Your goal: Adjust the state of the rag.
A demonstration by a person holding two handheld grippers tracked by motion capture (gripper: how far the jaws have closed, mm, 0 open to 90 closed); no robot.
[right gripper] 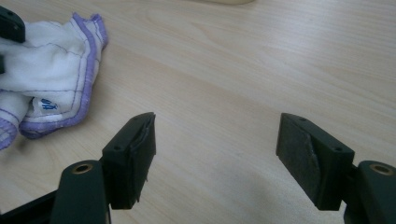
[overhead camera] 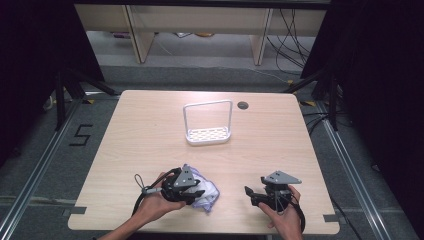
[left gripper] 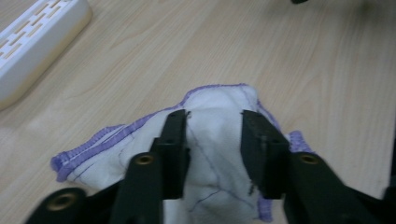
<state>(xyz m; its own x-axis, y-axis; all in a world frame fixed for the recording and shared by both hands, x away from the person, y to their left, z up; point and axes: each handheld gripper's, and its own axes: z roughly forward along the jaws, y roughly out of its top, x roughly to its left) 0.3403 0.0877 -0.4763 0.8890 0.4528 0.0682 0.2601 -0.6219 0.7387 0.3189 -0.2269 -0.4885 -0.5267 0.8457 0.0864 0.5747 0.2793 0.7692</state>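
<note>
A: What's hidden or cut off?

B: High view: left gripper [overhead camera: 196, 192] sits on top of the cloth [overhead camera: 209, 192], so the cloth's left part is covered; its right side sticks out past the jaws. In the left gripper view the cloth [left gripper: 215, 140] runs off the bottom edge, so its near end can't be seen. In the right gripper view the cloth [right gripper: 44, 81] is cut by the left edge, and a black corner of the other gripper sits on it at top left. It carries a small blue mark, too small to read.

A: Counts?

B: One cloth, white with purple hem, crumpled. One white rack [overhead camera: 208, 122] with a tall wire loop on a slotted base. Two grippers, two hands. One round dark grommet [overhead camera: 243, 105] in the table [overhead camera: 150, 130], just right of the rack's top.

A: Left gripper state?

B: Left gripper [left gripper: 212, 135] jaws part-closed with a bunched fold of cloth between them. Both pads seem to touch fabric. Can't confirm a firm pinch.

A: Right?

B: Right gripper [right gripper: 217, 147] jaws spread wide, nothing between them but bare table. High view: right gripper [overhead camera: 255, 195] lies to the right of the cloth, apart from it.

A: Cloth relative to the rack?

B: On the table, well apart from the rack, toward the person's edge and roughly in line with it. Rack [left gripper: 32, 42] shows at top left in the left gripper view.
</note>
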